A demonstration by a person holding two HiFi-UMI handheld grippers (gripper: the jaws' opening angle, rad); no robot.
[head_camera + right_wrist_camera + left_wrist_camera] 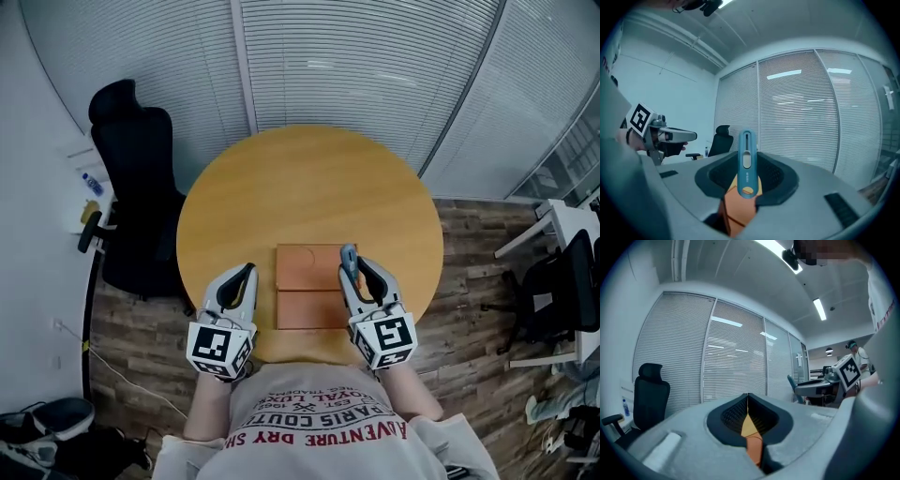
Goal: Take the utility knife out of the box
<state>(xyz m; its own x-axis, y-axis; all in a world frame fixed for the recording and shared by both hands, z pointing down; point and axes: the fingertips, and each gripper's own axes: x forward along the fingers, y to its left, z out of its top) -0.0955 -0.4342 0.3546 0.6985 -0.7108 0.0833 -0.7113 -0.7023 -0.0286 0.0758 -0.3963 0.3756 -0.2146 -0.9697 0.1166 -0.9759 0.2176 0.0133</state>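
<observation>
Quick count: two grippers, one utility knife, one flat brown box [305, 281], one round wooden tabletop [309, 183], plus a black office chair [136, 159] at the upper left. The room has a wood-plank floor [141, 323] and white blinds [356, 66] along the curved wall at the top of the frame. The box lies open at the near edge of the tabletop. The right gripper [359, 274] is pinching the blue utility knife [348, 253], which pokes up out of its tips, over the box's right edge. The left gripper [246, 274] sits just left of the box, jaws pressed together on nothing.
</observation>
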